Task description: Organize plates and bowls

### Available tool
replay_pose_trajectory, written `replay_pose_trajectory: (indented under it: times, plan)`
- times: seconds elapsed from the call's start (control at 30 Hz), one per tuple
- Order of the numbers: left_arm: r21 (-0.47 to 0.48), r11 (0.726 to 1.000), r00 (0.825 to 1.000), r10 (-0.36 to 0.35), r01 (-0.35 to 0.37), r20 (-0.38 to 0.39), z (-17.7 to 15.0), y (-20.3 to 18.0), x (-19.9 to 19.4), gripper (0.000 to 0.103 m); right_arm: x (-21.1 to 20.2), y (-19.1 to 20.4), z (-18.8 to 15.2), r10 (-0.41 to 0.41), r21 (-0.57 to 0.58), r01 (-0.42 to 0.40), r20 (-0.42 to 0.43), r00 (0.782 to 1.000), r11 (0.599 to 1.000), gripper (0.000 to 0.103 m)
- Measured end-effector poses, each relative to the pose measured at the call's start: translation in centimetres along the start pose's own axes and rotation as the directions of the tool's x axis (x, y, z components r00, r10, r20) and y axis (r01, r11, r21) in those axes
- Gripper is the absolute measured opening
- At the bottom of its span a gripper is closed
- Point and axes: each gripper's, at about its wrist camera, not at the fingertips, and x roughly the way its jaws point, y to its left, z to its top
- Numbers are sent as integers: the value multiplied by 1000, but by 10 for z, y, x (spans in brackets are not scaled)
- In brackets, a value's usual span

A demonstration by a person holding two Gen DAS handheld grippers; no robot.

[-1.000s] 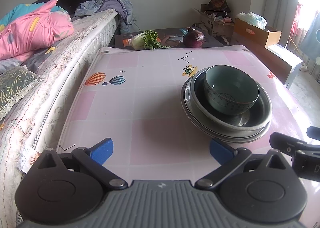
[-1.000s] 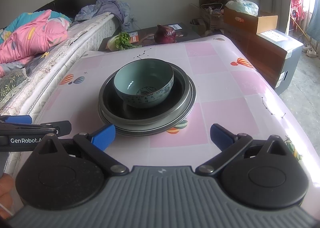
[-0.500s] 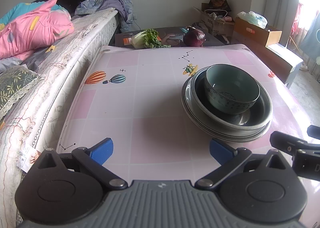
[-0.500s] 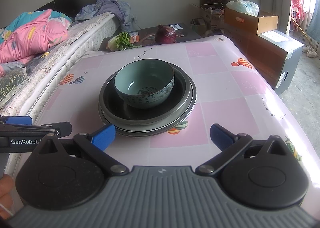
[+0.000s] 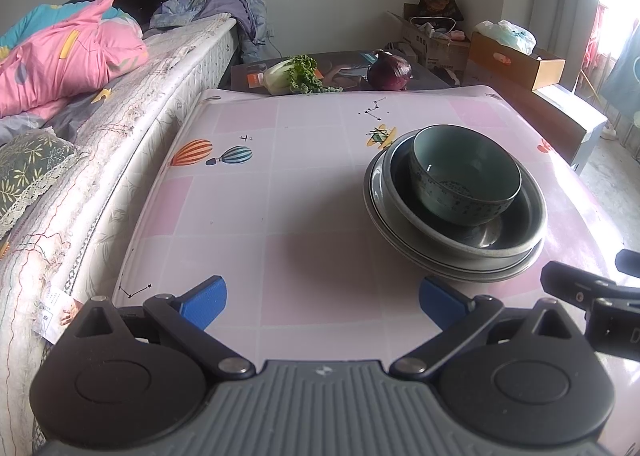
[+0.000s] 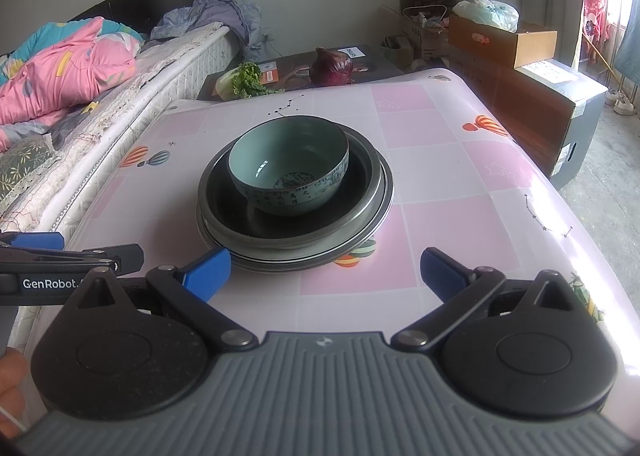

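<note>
1. Bowl point(image 6: 288, 172): celadon green, dark patterned band outside, printed motif inside; upright, nested in the stack, centre frame.
2. Plates point(image 6: 296, 248): dark grey, glossy, stacked on the pink checked worktop point(image 6: 440, 160).
3. Left gripper point(image 5: 322, 298): fingers spread wide, empty, lower frame.
4. Right gripper point(image 6: 325, 270): fingers spread wide, empty, just short of the stack.

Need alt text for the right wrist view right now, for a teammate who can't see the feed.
A teal bowl sits upright in a stack of dark plates on a pink checked table, just ahead of the open, empty right gripper. The left gripper pokes in at the left edge; a bed runs alongside.
</note>
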Motion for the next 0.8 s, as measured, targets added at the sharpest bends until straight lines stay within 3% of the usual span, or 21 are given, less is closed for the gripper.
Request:
replay_pose_trajectory:
  times: [0.8]
  plan:
    - [1,1000,1000,2,-2,-4,-1,1,0,103,2,0,0,-1,1,1,-4,1000,1000,102]
